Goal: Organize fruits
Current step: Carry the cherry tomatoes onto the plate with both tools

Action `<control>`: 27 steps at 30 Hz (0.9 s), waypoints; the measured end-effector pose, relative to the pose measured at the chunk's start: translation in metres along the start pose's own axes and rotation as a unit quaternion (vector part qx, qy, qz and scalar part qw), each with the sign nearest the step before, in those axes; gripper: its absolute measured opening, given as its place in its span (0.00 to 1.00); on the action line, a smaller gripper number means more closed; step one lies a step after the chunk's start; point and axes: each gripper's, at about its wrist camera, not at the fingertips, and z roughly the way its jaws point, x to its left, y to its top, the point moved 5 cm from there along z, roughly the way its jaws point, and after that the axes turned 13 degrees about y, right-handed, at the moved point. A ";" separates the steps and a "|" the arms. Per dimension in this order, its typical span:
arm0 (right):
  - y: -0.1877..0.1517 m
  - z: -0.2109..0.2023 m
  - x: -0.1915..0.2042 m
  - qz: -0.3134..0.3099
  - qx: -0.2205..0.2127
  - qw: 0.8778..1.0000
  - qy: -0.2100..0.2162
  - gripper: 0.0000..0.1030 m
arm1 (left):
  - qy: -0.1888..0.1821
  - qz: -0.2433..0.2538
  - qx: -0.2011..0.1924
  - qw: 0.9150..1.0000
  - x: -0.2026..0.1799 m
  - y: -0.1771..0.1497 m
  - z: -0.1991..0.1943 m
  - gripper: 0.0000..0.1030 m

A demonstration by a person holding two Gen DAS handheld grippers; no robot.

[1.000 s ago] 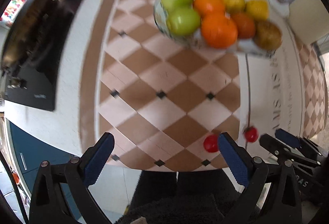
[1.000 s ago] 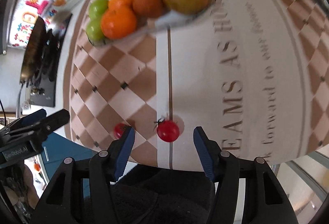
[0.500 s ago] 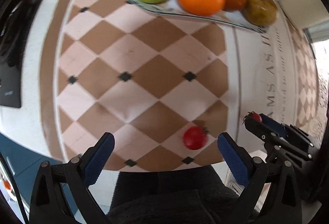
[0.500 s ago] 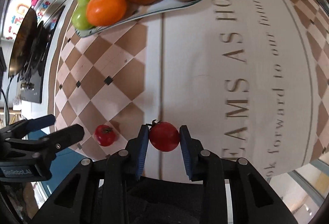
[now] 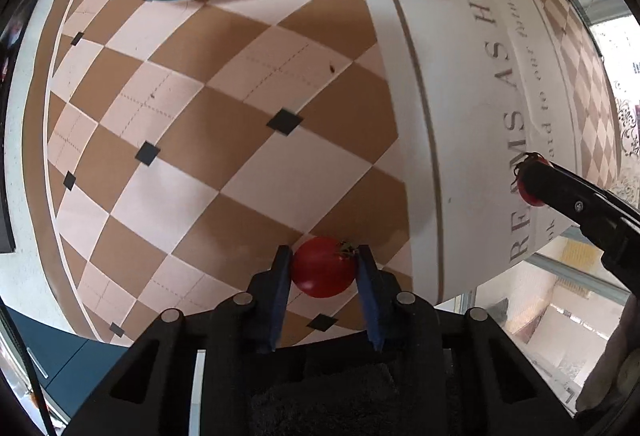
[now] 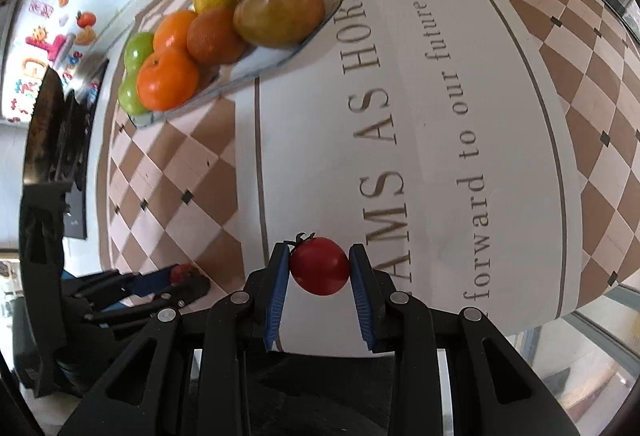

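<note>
Left gripper clamped on a red tomato; right gripper clamped on a second tomato. Fruit plate rests on the table.

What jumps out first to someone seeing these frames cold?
Each gripper is pinching a small red tomato: the left gripper holds the left tomato over the brown checkered tablecloth, and the right gripper holds the right tomato over its white lettered band. Farther back, the glass dish piled with oranges, green apples and lemons draws the eye.
</note>
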 end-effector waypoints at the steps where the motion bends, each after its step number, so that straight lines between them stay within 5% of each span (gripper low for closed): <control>1: 0.004 0.000 0.001 0.003 -0.003 1.000 0.007 0.32 | -0.006 -0.006 -0.005 1.000 0.001 0.002 -0.005 0.28; 6: 0.027 -0.008 0.006 0.016 -0.034 0.998 0.058 0.32 | -0.054 -0.056 -0.018 0.997 0.013 0.021 -0.031 0.28; 13: 0.072 -0.005 0.017 0.028 -0.069 0.990 0.123 0.32 | -0.127 -0.117 -0.044 0.984 0.036 0.088 -0.081 0.28; 19: 0.093 0.009 0.021 0.013 -0.090 0.986 0.142 0.32 | -0.191 -0.182 -0.025 0.964 0.039 0.129 -0.087 0.28; 27: 0.103 0.022 0.010 -0.010 -0.113 0.981 0.158 0.32 | -0.214 -0.240 0.020 0.947 0.038 0.149 -0.066 0.28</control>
